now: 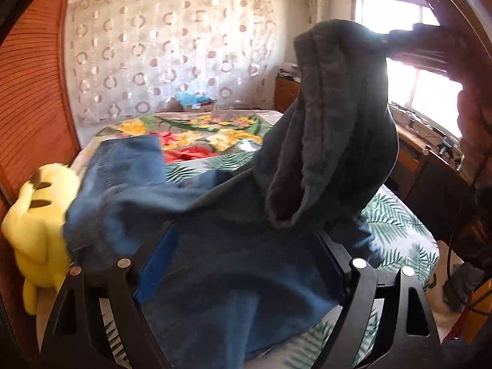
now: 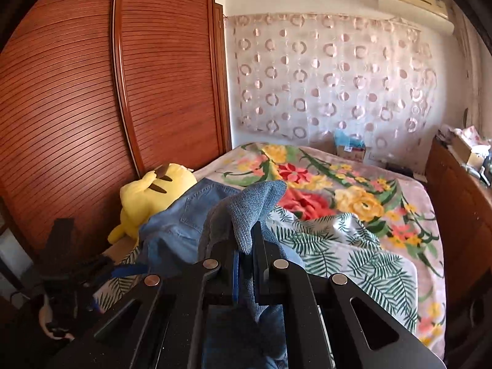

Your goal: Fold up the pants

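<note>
Blue denim pants lie on the bed, with one part lifted into a hanging bunch. My right gripper is shut on a fold of the pants, which sticks up between its fingers. In the left wrist view that right gripper holds the bunch up at the upper right. My left gripper stands open low over the bed. Denim lies loosely between its blue pads, and they do not press on it.
A yellow plush toy lies at the bed's left edge beside a wooden slatted wardrobe. A floral blanket and leaf-print sheet cover the bed. A wooden desk and cabinet line the right side.
</note>
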Demonstrator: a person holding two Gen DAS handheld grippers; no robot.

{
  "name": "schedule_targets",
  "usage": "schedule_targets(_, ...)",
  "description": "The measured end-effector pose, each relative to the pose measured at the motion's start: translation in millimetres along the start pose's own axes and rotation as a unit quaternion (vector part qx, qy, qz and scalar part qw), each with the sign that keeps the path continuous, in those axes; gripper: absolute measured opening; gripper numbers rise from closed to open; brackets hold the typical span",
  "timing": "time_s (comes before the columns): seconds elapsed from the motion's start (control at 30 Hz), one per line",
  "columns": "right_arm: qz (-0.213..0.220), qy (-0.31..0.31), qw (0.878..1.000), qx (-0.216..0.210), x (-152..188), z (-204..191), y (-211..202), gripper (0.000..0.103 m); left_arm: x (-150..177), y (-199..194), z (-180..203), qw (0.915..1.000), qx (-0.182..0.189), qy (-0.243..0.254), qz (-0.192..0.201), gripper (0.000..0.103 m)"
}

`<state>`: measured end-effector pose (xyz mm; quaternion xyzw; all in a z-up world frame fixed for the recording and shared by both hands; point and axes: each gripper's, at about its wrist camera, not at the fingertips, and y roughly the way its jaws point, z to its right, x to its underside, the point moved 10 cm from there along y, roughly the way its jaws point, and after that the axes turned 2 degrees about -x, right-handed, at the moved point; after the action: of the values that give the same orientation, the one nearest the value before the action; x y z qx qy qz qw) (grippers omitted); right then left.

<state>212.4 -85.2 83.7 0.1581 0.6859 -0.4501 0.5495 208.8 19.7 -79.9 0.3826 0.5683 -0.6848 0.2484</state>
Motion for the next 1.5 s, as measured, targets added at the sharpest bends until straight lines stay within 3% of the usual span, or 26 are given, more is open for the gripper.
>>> schedule_targets(0.13, 0.003, 0.014, 1.000, -0.001, -3.7, 3.0, -10.2, 0.006, -15.5, 20.6, 25.7, 0.9991, 0.040, 0.016, 0.002, 0.085)
schedule_targets(0.2, 0.008, 0.020, 1.000, -0.004, 2.4, 0.9, -15.7, 0.006, -23.0, 29.4, 35.1, 0.9984, 0.051, 0.023, -0.001, 0.075)
schedule_targets(0.3, 0.010, 0.024, 1.000, -0.006, 8.1, 6.6, -20.5, 0.006, -31.7, 45.4, 48.4, 0.9965, 0.070, 0.042, -0.017, 0.042)
schedule_targets(0.33, 0.011, 0.026, 1.000, -0.005, 10.8, 7.8, -19.9, 0.006, -33.9, 47.1, 50.4, 0.9959, 0.075, 0.045, -0.021, 0.024)
schedule_targets(0.37, 0.011, 0.027, 1.000, -0.005, 13.3, 8.7, -19.4, 0.006, -37.1, 48.6, 51.5, 0.9955, 0.079, 0.048, -0.023, 0.014)
schedule_targets(0.43, 0.010, 0.028, 1.000, -0.007, 16.2, 7.8, -18.2, 0.006, -43.2, 48.1, 48.8, 0.9957, 0.070, 0.055, -0.023, 0.006)
schedule_targets(0.7, 0.002, 0.036, 0.998, -0.046, 24.6, -19.0, -4.2, 0.006, -98.6, 3.1, -13.5, 0.9962, -0.040, 0.066, 0.039, 0.005)
schedule_targets(0.87, -0.018, 0.037, 0.993, -0.107, 37.6, -61.1, 13.2, 0.006, -116.2, -23.2, -58.2, 0.9923, -0.085, 0.073, 0.052, 0.005)
schedule_targets(1.03, -0.049, 0.019, 0.989, -0.141, 59.0, -110.2, 43.6, 0.007, -84.0, -25.6, -83.8, 0.9885, -0.116, 0.092, 0.030, 0.005)
schedule_targets(1.07, -0.059, 0.018, 0.987, -0.148, 65.1, -117.9, 51.1, 0.014, -75.0, -23.8, -91.6, 0.9887, -0.119, 0.088, 0.024, 0.005)
schedule_targets(1.2, -0.084, -0.002, 0.984, -0.158, 78.6, -130.4, 62.4, 0.026, -41.6, -14.5, -118.1, 0.9914, -0.120, 0.051, -0.002, 0.005)
schedule_targets(1.27, -0.080, -0.013, 0.985, -0.152, 79.1, -126.3, 56.9, 0.035, -25.5, -11.8, -126.1, 0.9916, -0.123, 0.039, -0.015, 0.005)
schedule_targets(1.37, -0.067, -0.027, 0.989, -0.129, 77.9, -110.2, 44.5, 0.036, -8.2, -7.9, -132.2, 0.9923, -0.117, 0.029, -0.028, 0.005)
schedule_targets(1.5, -0.066, -0.026, 0.993, -0.098, 86.4, -88.3, 32.5, 0.037, 3.8, -8.7, -131.7, 0.9925, -0.114, 0.021, -0.039, 0.019)
